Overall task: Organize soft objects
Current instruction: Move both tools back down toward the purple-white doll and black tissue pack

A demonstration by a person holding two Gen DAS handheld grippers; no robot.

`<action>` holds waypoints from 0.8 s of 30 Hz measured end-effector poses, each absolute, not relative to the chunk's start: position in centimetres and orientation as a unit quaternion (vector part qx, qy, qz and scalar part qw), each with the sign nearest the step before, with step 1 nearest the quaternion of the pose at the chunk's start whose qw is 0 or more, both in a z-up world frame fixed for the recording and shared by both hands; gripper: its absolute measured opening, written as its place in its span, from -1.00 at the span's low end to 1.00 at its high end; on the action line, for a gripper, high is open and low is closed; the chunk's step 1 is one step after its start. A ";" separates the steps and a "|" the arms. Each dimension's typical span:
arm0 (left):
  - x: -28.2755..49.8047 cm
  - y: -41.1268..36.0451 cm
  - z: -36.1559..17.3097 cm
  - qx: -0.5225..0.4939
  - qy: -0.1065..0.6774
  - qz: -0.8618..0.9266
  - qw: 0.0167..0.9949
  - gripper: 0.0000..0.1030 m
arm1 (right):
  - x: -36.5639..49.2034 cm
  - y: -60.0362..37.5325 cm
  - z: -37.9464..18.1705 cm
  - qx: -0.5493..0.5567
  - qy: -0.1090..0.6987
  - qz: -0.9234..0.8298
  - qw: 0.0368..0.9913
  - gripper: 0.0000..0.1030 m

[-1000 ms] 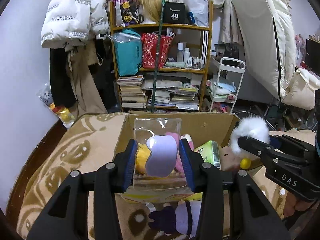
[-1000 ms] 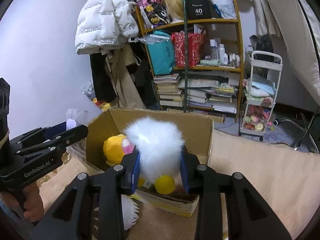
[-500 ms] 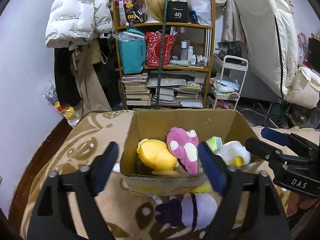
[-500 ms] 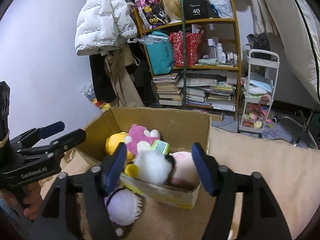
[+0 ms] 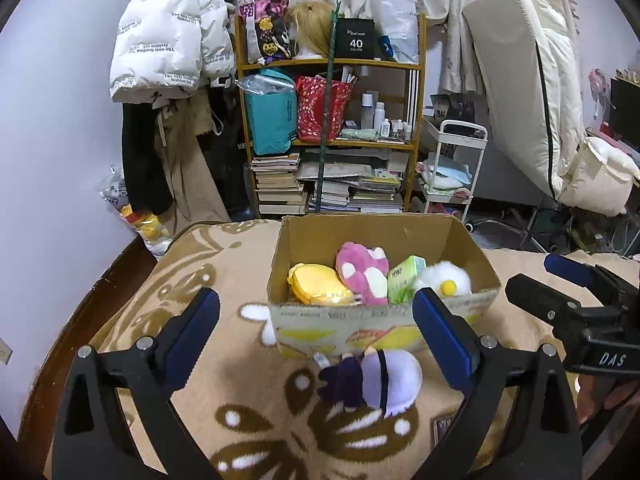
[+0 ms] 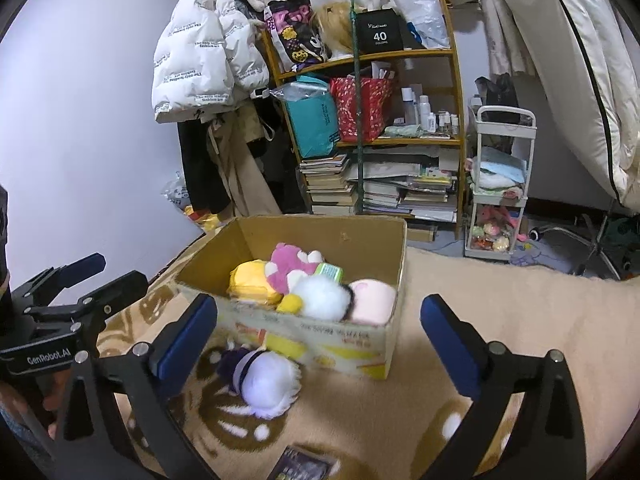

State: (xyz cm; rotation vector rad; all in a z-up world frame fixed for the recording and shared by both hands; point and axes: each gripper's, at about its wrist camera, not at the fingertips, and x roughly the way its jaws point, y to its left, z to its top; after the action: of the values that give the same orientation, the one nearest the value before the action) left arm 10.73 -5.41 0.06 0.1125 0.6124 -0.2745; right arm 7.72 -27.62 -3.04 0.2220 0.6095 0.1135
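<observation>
The left gripper (image 5: 316, 340) has its blue-padded jaws opening wide, with nothing gripped between the pads; the right gripper (image 6: 319, 340) is likewise opening wide and grips nothing. Both hover over a beige blanket with a brown floral pattern (image 5: 224, 280). On that blanket, just in front of the box, lies a round white-and-lilac plush toy with a dark purple end and a dark stripe (image 5: 378, 380); whether it touches the box wall cannot be determined. Beyond it stands an open brown cardboard box with printed yellow graphics on its near wall (image 5: 440, 236). Inside, packed side by side, are a yellow plush toy (image 5: 316, 284), a pink plush toy with white patches (image 5: 360, 270), a green tissue pack (image 5: 404, 276), a fluffy white plush toy with a yellow ball (image 5: 442, 280) and a pale pink round plush (image 6: 372, 300). Behind the box stands a cluttered wooden shelf unit (image 5: 332, 144).
</observation>
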 end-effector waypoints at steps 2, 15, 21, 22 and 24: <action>9.7 -5.1 0.5 0.055 0.298 -0.138 0.943 0.87 | 7.0 -27.4 -2.8 0.104 0.301 0.052 0.946 1.00; 6.0 -2.9 0.5 0.034 0.318 -0.118 0.940 0.87 | 2.9 -25.8 -2.6 0.080 0.326 0.044 0.941 1.00; 5.5 -1.9 0.0 0.021 0.337 -0.125 0.933 0.87 | 1.6 -25.5 -3.1 0.087 0.342 0.028 0.935 1.00; 5.5 -1.9 -0.1 0.018 0.340 -0.126 0.932 0.87 | 1.5 -25.5 -3.3 0.087 0.346 0.027 0.934 1.00; 5.6 -1.7 -0.5 0.015 0.346 -0.129 0.929 0.87 | 1.3 -25.2 -3.8 0.083 0.354 0.023 0.931 1.00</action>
State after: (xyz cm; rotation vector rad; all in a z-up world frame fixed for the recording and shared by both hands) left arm 5.60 -1.69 -0.51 0.0304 0.7079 -0.2635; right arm 1.34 -25.22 -3.76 0.1694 0.7257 0.0477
